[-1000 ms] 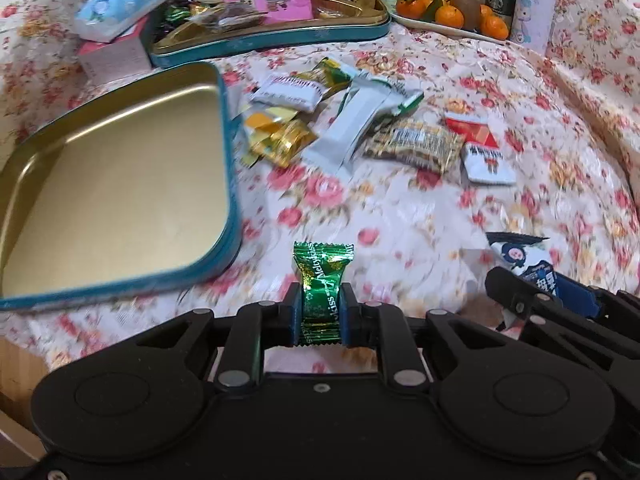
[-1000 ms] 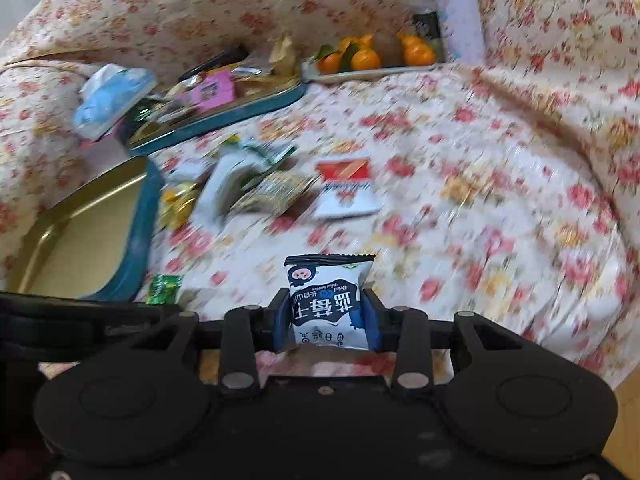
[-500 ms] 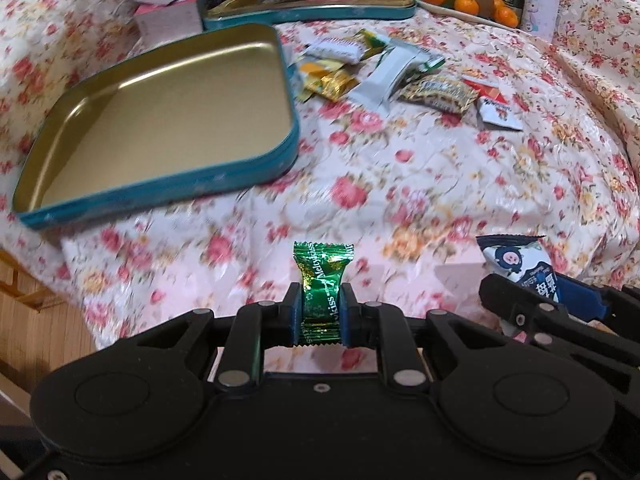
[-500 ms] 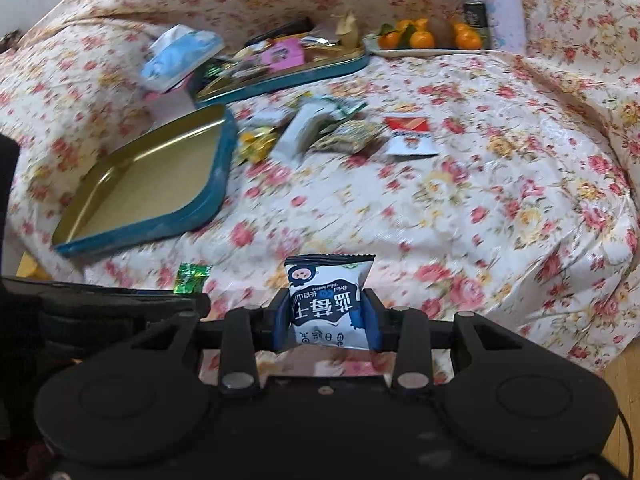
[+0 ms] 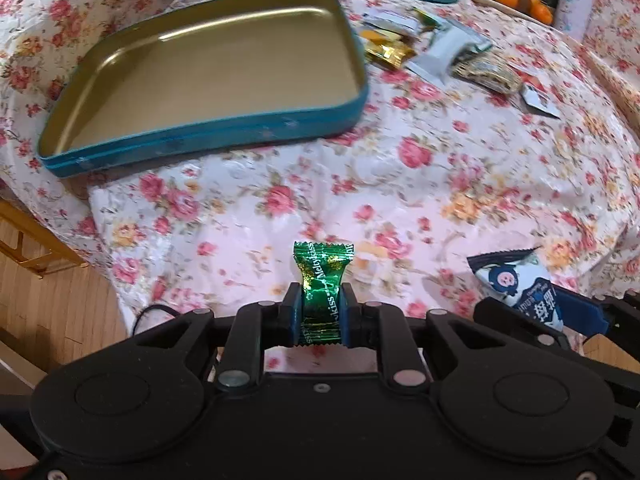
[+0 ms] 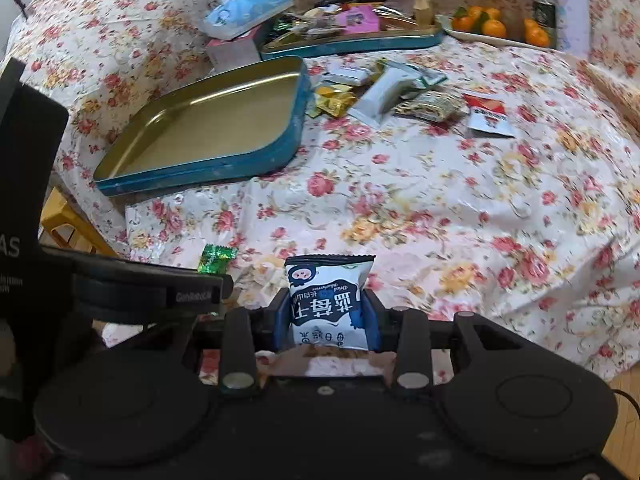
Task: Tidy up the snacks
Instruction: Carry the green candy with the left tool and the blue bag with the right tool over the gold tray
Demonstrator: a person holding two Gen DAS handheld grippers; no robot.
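Green candy (image 5: 322, 295) pinched in left claw (image 5: 320, 314), blueberry packet (image 6: 329, 303) clamped in right claw (image 6: 328, 322).

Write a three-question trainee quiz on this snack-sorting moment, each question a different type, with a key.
1. True or false: the nearer teal tin already holds snacks.
2. Multiple choice: what does the left gripper hold? A) an orange B) a green candy C) a tissue pack
3. Fill in: the right gripper is shut on a blue and white ____.

Key: 1 false, its gold inside is bare; 2 B; 3 snack packet.
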